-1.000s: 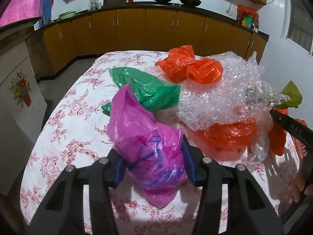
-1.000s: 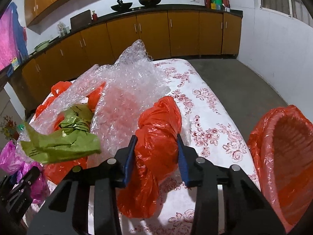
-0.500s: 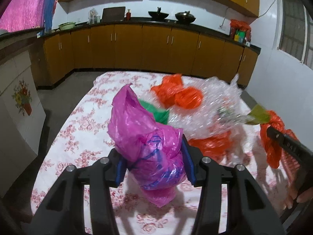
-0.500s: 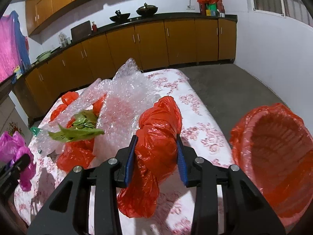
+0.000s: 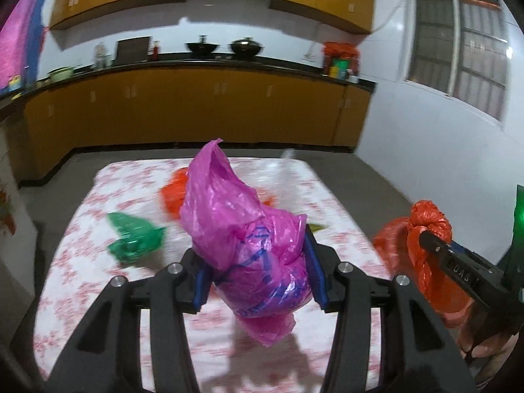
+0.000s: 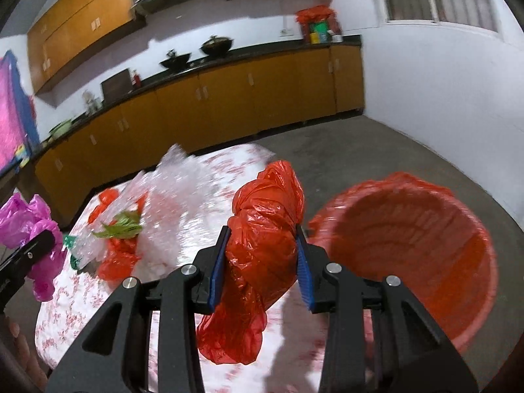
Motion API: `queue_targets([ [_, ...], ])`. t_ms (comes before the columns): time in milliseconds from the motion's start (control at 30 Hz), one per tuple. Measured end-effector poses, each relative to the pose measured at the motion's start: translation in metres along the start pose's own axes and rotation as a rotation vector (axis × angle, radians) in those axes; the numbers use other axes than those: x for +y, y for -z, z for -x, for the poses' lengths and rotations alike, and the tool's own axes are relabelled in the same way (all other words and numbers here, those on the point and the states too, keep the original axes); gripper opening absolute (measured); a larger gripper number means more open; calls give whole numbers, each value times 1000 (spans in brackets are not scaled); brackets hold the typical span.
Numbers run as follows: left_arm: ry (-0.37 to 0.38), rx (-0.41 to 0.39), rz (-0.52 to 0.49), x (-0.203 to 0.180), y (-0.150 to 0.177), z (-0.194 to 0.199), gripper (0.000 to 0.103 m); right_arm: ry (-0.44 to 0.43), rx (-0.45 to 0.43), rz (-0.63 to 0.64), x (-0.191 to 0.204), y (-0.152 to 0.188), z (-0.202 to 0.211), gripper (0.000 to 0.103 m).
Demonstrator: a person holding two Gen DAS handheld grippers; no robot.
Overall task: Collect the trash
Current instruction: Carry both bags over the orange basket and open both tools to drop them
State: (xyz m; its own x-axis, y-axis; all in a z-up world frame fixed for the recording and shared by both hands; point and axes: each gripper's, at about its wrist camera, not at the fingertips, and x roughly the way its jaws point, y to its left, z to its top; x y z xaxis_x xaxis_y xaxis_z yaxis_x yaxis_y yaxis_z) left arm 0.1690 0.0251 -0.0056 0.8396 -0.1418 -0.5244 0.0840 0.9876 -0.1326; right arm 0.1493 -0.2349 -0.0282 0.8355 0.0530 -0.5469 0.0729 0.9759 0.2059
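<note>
My left gripper [image 5: 258,271] is shut on a crumpled pink plastic bag [image 5: 242,229] and holds it high above the table; the bag also shows in the right wrist view [image 6: 32,226]. My right gripper [image 6: 260,262] is shut on a crumpled red plastic bag [image 6: 265,239], held above the table's right edge, beside the bin; the bag also shows in the left wrist view [image 5: 425,229]. A bin lined with a red bag [image 6: 409,235] stands on the floor to the right of the table.
On the flowered tablecloth [image 5: 85,262] lie a green bag [image 5: 134,239], an orange bag [image 5: 175,196], bubble wrap [image 6: 183,196], a light green scrap [image 6: 121,224] and another red bag [image 6: 118,258]. Kitchen cabinets [image 5: 196,108] line the far wall.
Both grippers have risen with their bags and the table has dropped away below. The right gripper has swung right, bringing the red-lined bin more into view.
</note>
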Motion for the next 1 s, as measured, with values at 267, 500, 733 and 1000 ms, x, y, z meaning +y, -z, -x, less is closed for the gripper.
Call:
queue_targets([
  [267,166,26,-102,-86,-9,-28,48,132,-36,-87,-71,-2,27,38],
  [500,302,72,-193,-158,-4,-65,49,187,-28,-160,-115,1,30,38],
  [733,376,131,-250,-214,1,-107,49,204,-34,-190,-137,-5,24,38],
  [1000,410,194,-268,-231,14,-134,52,203,-51,-232,-156,-8,21,40],
])
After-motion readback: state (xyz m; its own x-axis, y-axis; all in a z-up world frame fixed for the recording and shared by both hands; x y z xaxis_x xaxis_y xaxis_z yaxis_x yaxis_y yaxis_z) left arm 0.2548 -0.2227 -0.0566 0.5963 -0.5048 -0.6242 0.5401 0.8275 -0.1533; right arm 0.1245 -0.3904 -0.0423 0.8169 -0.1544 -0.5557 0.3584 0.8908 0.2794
